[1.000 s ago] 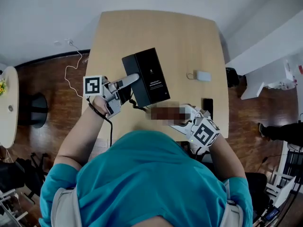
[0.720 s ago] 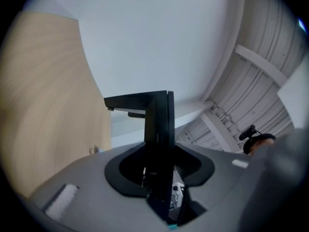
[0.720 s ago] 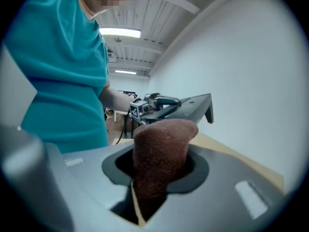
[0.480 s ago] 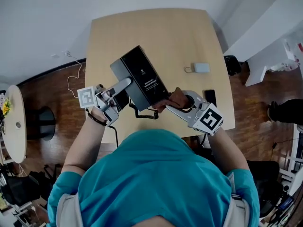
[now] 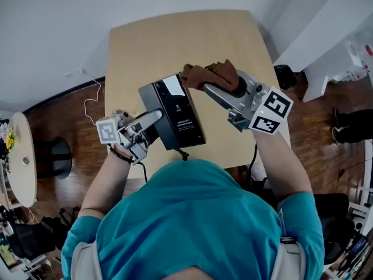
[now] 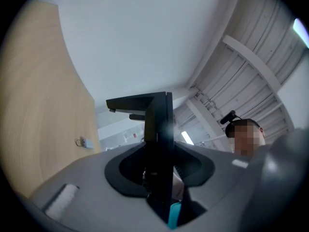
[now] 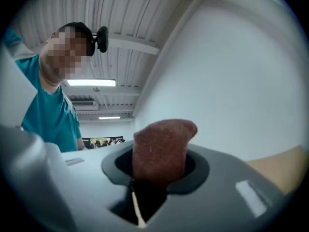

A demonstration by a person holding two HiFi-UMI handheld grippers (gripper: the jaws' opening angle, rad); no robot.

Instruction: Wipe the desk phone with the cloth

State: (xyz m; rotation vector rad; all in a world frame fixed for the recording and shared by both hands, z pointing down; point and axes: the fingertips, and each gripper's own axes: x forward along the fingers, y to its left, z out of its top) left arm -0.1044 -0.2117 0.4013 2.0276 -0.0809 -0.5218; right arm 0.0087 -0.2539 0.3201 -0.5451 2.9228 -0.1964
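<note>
The black desk phone (image 5: 175, 112) is held up above the wooden table (image 5: 175, 39), with my left gripper (image 5: 152, 120) shut on its left side. In the left gripper view the phone (image 6: 159, 129) stands edge-on between the jaws of that gripper (image 6: 161, 178). My right gripper (image 5: 213, 85) is shut on a brown cloth (image 5: 207, 74), which lies against the phone's far end. The right gripper view shows the cloth (image 7: 161, 146) bunched up out of the right gripper (image 7: 154, 178). A black cord (image 5: 183, 154) hangs from the phone's near end.
A small white device (image 6: 87, 142) lies on the table far off. A round side table (image 5: 20, 156) stands on the wooden floor at the left, and a white cable (image 5: 87, 92) trails near it. Someone's legs (image 5: 355, 124) show at the right edge.
My right gripper has carried the cloth up from the phone's near end to its far end. The left gripper and phone have shifted slightly and tilted.
</note>
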